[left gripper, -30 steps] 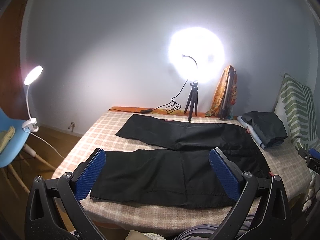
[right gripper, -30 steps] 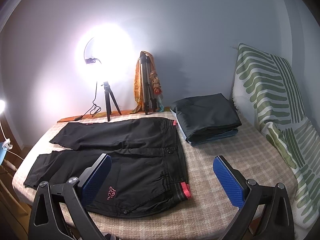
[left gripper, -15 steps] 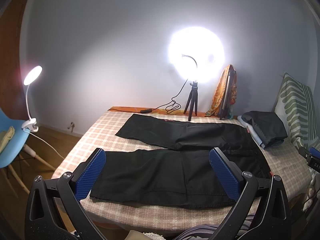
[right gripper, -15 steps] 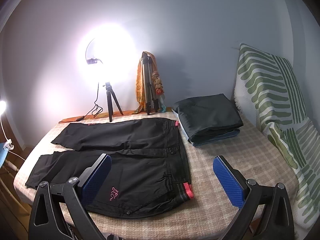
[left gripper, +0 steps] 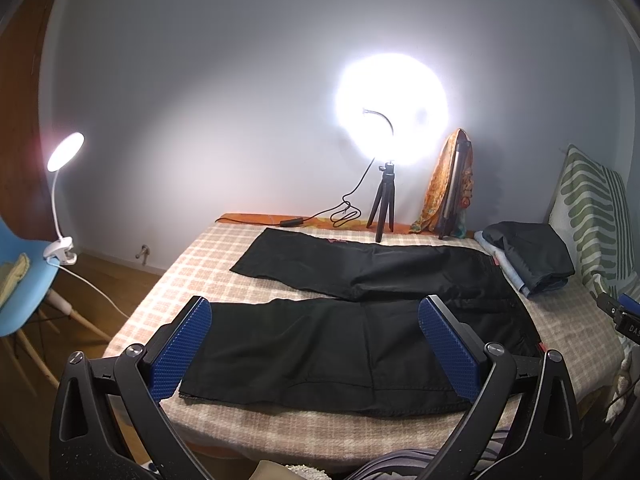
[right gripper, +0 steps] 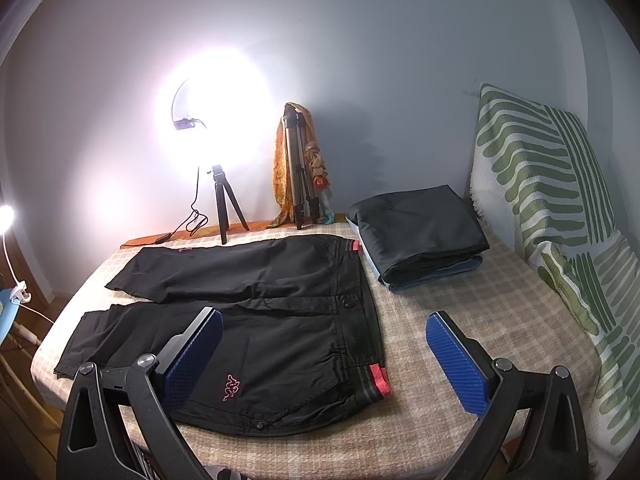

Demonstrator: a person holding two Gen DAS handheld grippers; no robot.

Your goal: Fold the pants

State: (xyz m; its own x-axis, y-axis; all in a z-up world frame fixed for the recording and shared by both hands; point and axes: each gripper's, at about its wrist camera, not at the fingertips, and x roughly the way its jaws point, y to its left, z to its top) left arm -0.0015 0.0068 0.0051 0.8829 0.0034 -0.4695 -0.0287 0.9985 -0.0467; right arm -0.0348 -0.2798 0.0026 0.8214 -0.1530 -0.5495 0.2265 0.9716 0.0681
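Black pants (left gripper: 328, 344) lie flat and spread open on the checked bedcover, legs to the left, waistband with red tabs to the right; they also show in the right wrist view (right gripper: 276, 320). My left gripper (left gripper: 314, 350) is open and empty, held above the near leg. My right gripper (right gripper: 324, 354) is open and empty, held above the waistband end near the bed's front edge.
A ring light on a small tripod (left gripper: 384, 204) and a folded tripod with an orange scarf (right gripper: 298, 168) stand at the back. Folded dark clothes (right gripper: 420, 236) lie at back right. A green striped cushion (right gripper: 560, 216) is at right. A blue chair (left gripper: 20, 280) with a clip lamp is at left.
Both views have shifted slightly; the right gripper has drifted a little so the pants sit further right in its view. The pants have not moved and both grippers stay open.
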